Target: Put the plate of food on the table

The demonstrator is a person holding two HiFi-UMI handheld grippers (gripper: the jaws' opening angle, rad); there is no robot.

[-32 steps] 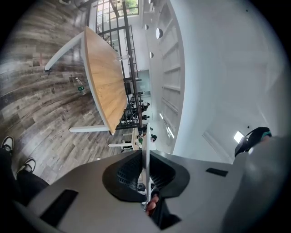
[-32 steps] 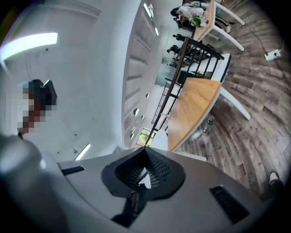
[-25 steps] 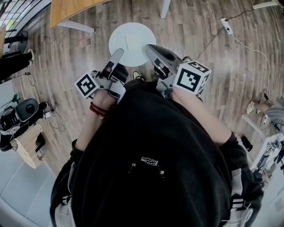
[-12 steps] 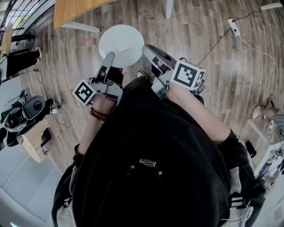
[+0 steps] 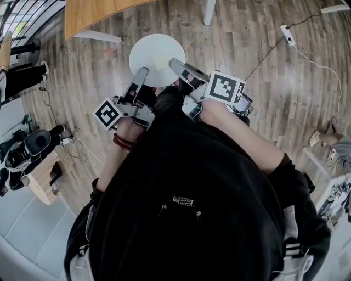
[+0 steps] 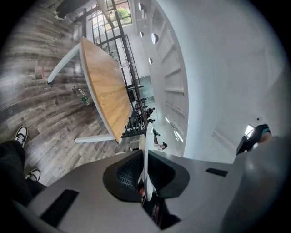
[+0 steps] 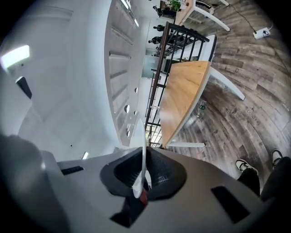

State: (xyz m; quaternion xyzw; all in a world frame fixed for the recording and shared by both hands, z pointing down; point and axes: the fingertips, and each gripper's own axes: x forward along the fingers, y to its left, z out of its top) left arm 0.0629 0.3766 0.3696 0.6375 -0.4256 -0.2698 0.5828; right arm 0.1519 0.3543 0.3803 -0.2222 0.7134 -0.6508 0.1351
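The white plate [image 5: 155, 48] is held in the air above the plank floor [image 5: 274, 104], in front of the person's black top, and is gripped at its near rim from both sides. The left gripper [image 5: 143, 72] reaches up to the rim on the near left, and the right gripper [image 5: 174, 63] meets it on the near right, so the two tips sit close together under the same edge. A pale square piece [image 5: 159, 60] lies on the plate near that edge; what it is cannot be made out. In the left gripper view the fingers [image 6: 125, 175] are pinched on the plate's thin rim [image 6: 146, 150], which stands edge-on between the ribbed pads. In the right gripper view the fingers [image 7: 161, 175] have just eased apart a little, yet the rim [image 7: 142, 150] sits between the pads and they press on it. The wooden surface [image 5: 90, 13] on white legs lies beyond the plate at the upper left, well apart from it. A bottle [image 6: 82, 96] stands on the floor under that surface, and a black railing [image 6: 132, 98] runs behind it. A white power strip [image 5: 284, 31] with its cable lies on the floor at the upper right. A red bracelet [image 5: 123, 141] circles the left wrist.
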